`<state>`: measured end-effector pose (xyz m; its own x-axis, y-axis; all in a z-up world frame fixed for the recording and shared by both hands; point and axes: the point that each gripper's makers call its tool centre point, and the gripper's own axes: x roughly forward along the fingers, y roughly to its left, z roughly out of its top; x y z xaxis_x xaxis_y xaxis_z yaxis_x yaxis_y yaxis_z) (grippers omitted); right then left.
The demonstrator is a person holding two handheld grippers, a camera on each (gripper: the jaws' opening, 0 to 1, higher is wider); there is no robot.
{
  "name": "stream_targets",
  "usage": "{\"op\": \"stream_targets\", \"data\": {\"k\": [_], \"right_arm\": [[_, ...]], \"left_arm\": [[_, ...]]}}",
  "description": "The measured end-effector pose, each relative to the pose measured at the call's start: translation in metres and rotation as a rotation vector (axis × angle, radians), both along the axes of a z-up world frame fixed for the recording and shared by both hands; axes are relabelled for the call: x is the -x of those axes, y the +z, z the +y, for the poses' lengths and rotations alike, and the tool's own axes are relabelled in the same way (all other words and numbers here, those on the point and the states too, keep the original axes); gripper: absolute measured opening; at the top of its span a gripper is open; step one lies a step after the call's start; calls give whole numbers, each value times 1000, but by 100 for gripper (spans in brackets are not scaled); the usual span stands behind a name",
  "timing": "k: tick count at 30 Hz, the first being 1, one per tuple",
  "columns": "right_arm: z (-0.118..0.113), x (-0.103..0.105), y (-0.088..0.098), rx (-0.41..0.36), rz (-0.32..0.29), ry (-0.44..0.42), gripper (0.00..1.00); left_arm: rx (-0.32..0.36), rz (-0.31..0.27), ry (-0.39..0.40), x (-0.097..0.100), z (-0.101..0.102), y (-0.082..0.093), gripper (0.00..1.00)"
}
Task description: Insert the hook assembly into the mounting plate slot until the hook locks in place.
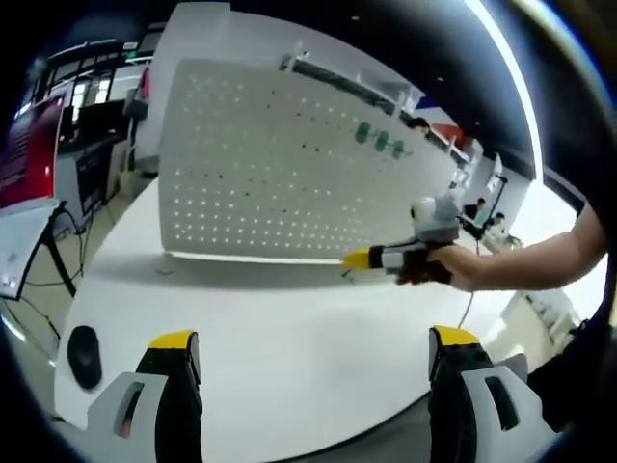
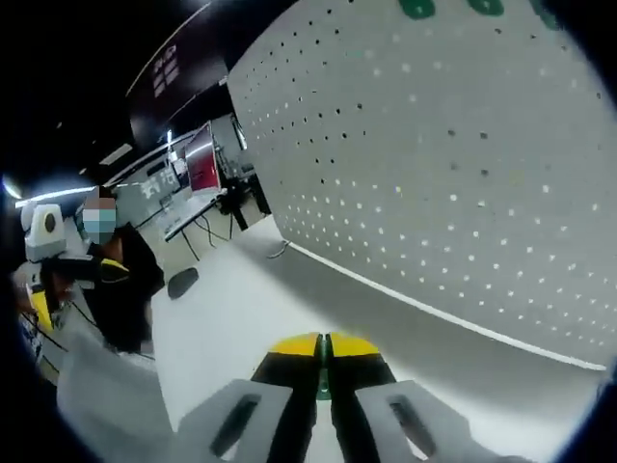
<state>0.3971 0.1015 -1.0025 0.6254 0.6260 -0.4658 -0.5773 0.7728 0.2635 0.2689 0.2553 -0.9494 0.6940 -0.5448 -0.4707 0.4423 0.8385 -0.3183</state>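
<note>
A white pegboard mounting plate [image 1: 280, 164] [image 2: 453, 174] stands upright on the white table [image 1: 289, 328]. Several green hooks [image 1: 381, 142] [image 2: 416, 8] hang high on it. My left gripper [image 1: 313, 338] stands open over the table, with nothing between its yellow-tipped jaws. My right gripper [image 1: 371, 258], held in a hand, hovers close to the plate's lower edge. In the right gripper view its jaws [image 2: 325, 345] are shut on a thin green hook piece [image 2: 324, 371], most of it hidden between them. The left gripper [image 2: 72, 280] shows far left in that view.
A black round object [image 1: 84, 354] [image 2: 181, 282] lies on the table near its left edge. Desks with monitors [image 1: 39, 154] stand beyond the table. A person in dark clothes [image 2: 120, 289] stands behind the left gripper, and a forearm [image 1: 540, 260] reaches in from the right.
</note>
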Motion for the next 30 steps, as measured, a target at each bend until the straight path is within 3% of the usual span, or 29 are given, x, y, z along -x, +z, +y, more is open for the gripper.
{"op": "stream_targets", "data": {"k": [13,23,30], "right_arm": [[24,34,85,-191,-111,-75,0],[46,69,105,-281,-96,-94,0],[58,83,115,-300,-130,-42,0]], "left_arm": [[18,20,-19,-18,-20,8,98],[36,39,-62,-23,-39,11,91],[105,56,-55,-23,-49,18,80]]}}
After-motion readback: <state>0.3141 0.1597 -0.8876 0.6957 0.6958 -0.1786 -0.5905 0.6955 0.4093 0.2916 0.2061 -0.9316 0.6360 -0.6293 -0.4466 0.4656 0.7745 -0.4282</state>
